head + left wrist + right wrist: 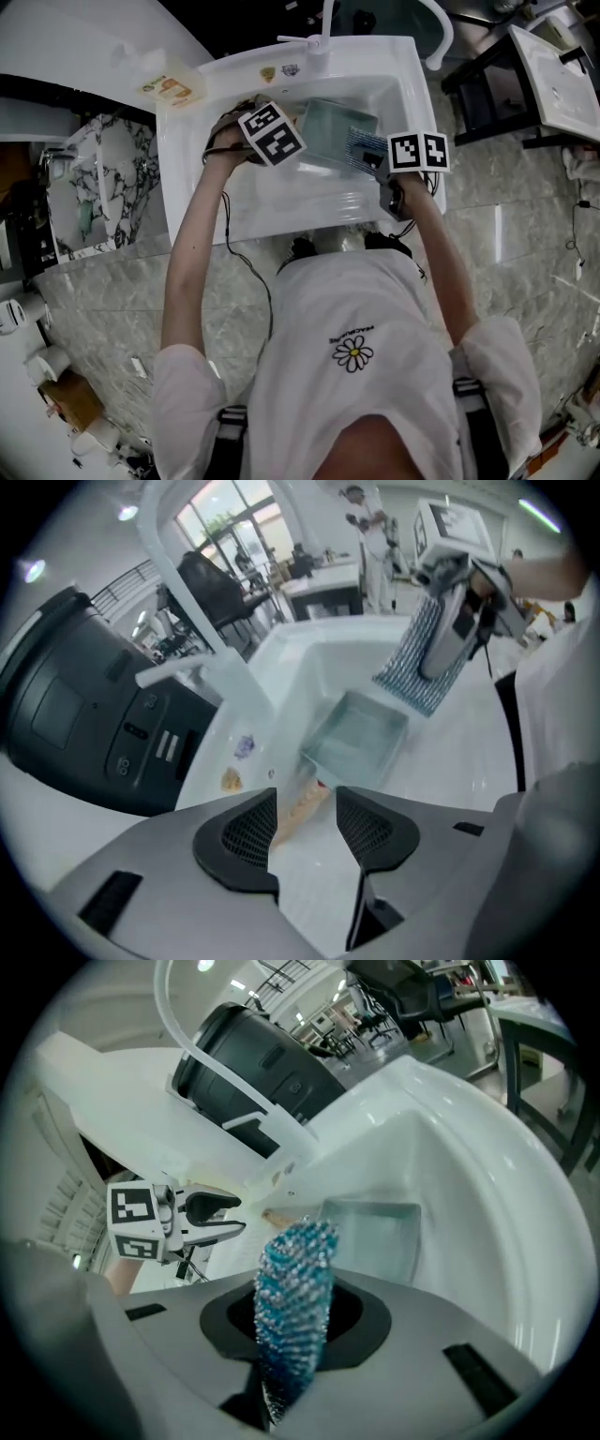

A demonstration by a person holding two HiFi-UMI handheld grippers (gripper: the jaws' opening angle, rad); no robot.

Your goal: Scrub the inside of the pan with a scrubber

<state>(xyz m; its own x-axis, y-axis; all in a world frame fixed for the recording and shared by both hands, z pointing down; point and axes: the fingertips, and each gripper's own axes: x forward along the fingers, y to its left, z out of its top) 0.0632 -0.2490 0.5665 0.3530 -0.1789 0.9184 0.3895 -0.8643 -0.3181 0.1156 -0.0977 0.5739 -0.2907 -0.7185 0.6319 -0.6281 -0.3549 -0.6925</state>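
Left fingers (248, 832) apart and empty; right fingers (366, 1321) clamped on the blue scrubber (292, 1288).
Head view: the pan (339, 134) lies in the sink (281, 202). Left gripper view: its tan handle (298, 810) points at the left gripper (307, 822). Right gripper view: the scrubber's long side pokes out toward the pan. Nobody holds the pan, so I think scrubbing could make it slide.

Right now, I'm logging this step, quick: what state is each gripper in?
Left gripper: open, holding nothing.
Right gripper: closed on the blue scrubber.
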